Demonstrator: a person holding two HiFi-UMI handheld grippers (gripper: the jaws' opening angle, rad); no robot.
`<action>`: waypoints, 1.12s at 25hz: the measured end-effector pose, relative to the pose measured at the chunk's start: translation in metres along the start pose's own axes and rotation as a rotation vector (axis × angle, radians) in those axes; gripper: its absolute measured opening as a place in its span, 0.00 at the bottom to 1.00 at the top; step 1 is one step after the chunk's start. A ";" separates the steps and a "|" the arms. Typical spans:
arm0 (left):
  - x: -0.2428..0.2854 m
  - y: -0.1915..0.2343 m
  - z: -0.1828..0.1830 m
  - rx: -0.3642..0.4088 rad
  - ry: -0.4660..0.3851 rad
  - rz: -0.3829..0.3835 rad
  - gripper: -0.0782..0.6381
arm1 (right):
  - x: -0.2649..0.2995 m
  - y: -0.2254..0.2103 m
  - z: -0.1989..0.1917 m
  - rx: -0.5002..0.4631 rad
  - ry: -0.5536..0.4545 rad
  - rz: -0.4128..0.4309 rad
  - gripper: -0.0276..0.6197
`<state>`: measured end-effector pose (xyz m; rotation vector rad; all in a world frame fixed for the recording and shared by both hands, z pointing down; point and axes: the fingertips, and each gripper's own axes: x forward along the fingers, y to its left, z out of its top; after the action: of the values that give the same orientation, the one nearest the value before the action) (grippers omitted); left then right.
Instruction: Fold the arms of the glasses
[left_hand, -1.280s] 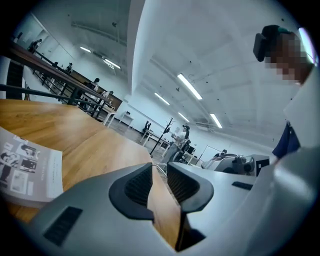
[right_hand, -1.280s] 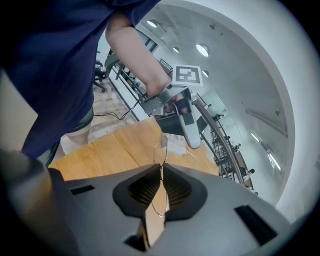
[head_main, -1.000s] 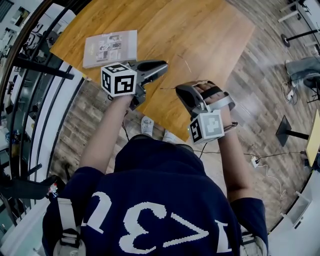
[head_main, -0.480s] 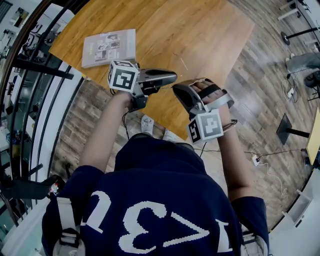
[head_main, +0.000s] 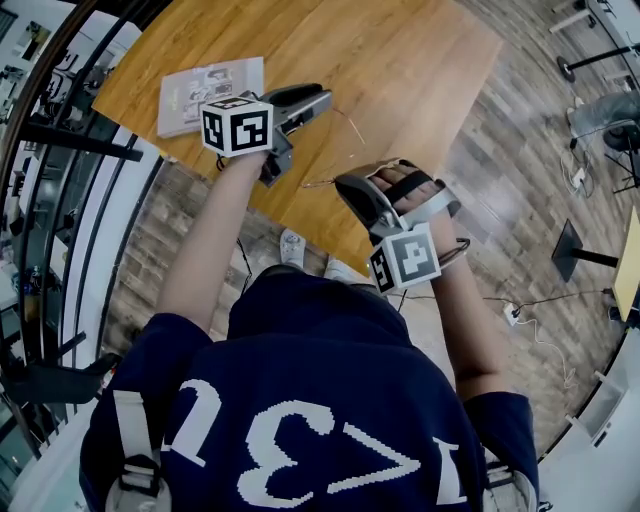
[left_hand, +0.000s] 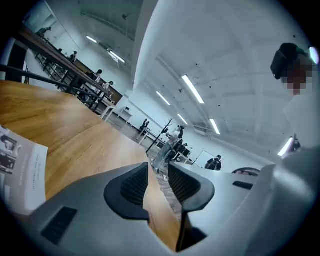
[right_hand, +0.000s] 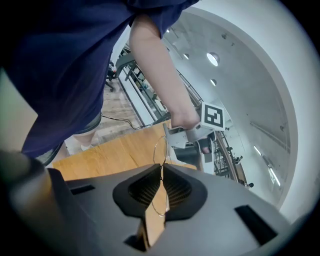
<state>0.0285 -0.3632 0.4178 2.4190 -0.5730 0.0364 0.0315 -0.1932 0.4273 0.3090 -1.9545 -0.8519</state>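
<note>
The glasses (head_main: 325, 182) are thin wire-rimmed ones, held just above the near edge of the wooden table (head_main: 400, 70). My right gripper (head_main: 345, 183) is shut on their frame. In the right gripper view the wire sits pinched between the pads at the right gripper (right_hand: 161, 172), and one round lens (right_hand: 160, 149) sticks up past the jaws. A thin arm of the glasses (head_main: 350, 124) runs out over the table. My left gripper (head_main: 325, 97) is up and to the left, apart from the glasses. Nothing lies in the narrow gap of the left gripper (left_hand: 159, 175).
A booklet (head_main: 210, 92) lies flat at the table's left end, just behind the left gripper, and shows as the booklet (left_hand: 20, 170) low on the left. The table's near edge drops to plank flooring, where the person's feet (head_main: 293, 245) stand.
The left gripper came in close to the right gripper's jaws half a second ago, then drew back up and left toward the booklet. The right gripper has shifted only slightly, still holding the glasses.
</note>
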 end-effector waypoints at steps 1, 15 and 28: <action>0.005 0.001 0.003 -0.017 -0.009 -0.006 0.27 | -0.001 0.001 0.003 -0.004 -0.003 0.001 0.10; 0.001 -0.036 -0.062 -0.198 0.245 -0.285 0.16 | 0.002 0.001 -0.023 0.027 0.061 -0.009 0.10; -0.023 -0.054 -0.075 -0.210 0.161 -0.280 0.16 | 0.017 0.000 -0.041 0.094 0.087 -0.015 0.10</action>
<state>0.0390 -0.2716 0.4418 2.2439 -0.1539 0.0496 0.0577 -0.2201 0.4517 0.4105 -1.9164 -0.7451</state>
